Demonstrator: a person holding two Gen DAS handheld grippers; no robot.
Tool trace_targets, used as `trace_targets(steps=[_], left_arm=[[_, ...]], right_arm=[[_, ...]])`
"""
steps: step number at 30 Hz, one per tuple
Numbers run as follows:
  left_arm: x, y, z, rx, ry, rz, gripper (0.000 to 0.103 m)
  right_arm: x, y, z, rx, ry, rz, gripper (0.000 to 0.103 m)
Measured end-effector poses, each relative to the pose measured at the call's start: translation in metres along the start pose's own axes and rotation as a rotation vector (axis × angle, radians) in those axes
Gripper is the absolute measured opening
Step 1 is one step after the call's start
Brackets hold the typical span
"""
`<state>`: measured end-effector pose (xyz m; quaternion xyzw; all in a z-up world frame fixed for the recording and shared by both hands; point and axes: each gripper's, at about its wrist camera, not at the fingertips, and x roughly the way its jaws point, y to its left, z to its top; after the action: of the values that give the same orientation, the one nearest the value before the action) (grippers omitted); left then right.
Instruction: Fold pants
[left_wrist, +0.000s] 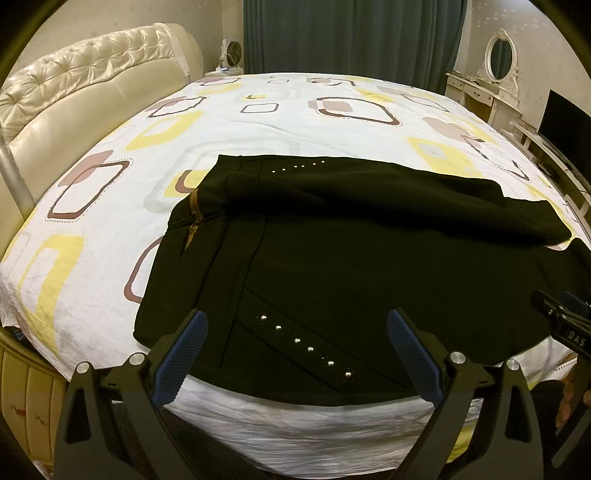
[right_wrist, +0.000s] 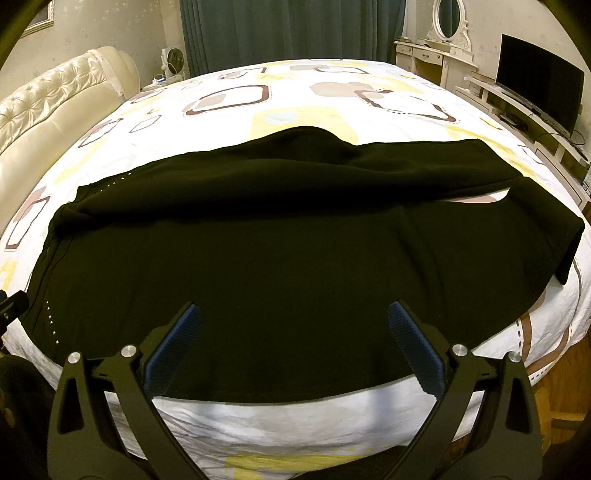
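Pants (left_wrist: 351, 266) lie across the bed's near edge, one leg already doubled over the far half, studs showing by the waist end. Left fingers (left_wrist: 295, 354) spread apart, empty, above the near hem; right fingers (right_wrist: 293, 350) likewise, ready to pinch it. Bed (left_wrist: 295, 122) sheet beyond; headboard (left_wrist: 74, 96) far left.

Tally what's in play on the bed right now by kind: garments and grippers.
Black pants: 1, spread on the bedsheet
Grippers: 2, left gripper and right gripper, both open and empty
Total: 3
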<state>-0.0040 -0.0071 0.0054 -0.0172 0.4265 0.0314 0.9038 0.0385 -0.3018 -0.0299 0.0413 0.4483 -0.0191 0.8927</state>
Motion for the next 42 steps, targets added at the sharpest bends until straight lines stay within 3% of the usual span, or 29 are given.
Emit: trace_targets(steps=[35, 39, 42], left_arm=[[-0.001, -0.006, -0.001, 0.016, 0.007, -0.01, 0.097], [-0.001, -0.005, 0.001, 0.012, 0.032, -0.063, 0.097], [-0.001, 0.002, 0.011, 0.018, 0.063, -0.162, 0.097]], right_arm=[[0.003, 0.011, -0.006, -0.007, 0.017, 0.014, 0.101], [0.0, 0.011, -0.002, -0.025, 0.026, 0.043, 0.101], [-0.006, 0.012, 0.005, -0.053, 0.019, 0.088, 0.101]])
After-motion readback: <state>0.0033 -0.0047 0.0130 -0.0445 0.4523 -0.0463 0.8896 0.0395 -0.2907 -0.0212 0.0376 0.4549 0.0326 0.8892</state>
